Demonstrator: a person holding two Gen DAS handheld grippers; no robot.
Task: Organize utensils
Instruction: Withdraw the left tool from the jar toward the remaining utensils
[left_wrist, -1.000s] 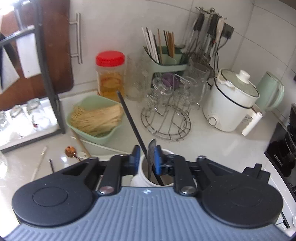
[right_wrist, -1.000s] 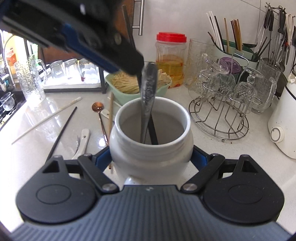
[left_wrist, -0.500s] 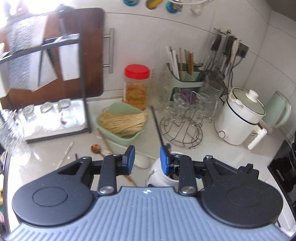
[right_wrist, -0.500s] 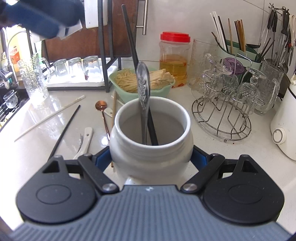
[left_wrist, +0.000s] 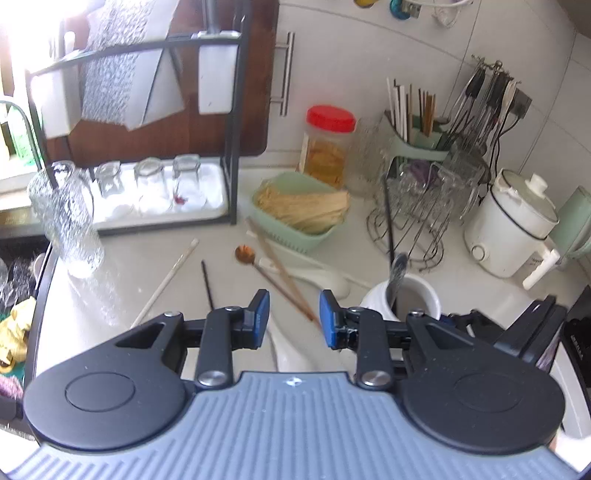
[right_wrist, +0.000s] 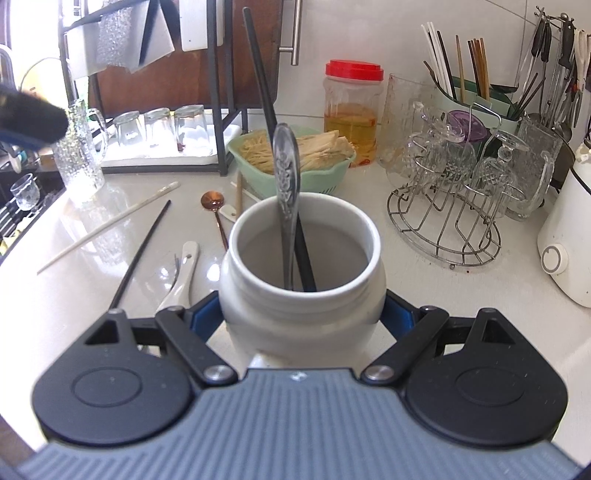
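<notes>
My right gripper (right_wrist: 303, 314) is shut on a white ceramic jar (right_wrist: 303, 295), which stands on the counter. In the jar stand a silver utensil handle (right_wrist: 286, 177) and a black chopstick (right_wrist: 266, 99). The jar (left_wrist: 417, 295) also shows in the left wrist view, right of my left gripper (left_wrist: 293, 315), which is open and empty above the counter. Loose on the counter lie a copper spoon (right_wrist: 213, 206), a white ceramic spoon (right_wrist: 181, 273), a black chopstick (right_wrist: 142, 254), a white chopstick (right_wrist: 110, 225) and wooden chopsticks (left_wrist: 280, 273).
A green basket of noodles (right_wrist: 295, 162), a red-lidded jar (right_wrist: 352, 107), a wire glass rack (right_wrist: 447, 206), a green utensil caddy (right_wrist: 476, 99) and a white cooker (right_wrist: 569, 236) stand behind. A black rack with glasses (right_wrist: 159, 129) and a glass mug (right_wrist: 79, 155) stand left, by the counter's edge.
My left gripper let go of the silver utensil, which now stands in the jar, opened, and drew up and back to the left. The right gripper and jar stayed put.
</notes>
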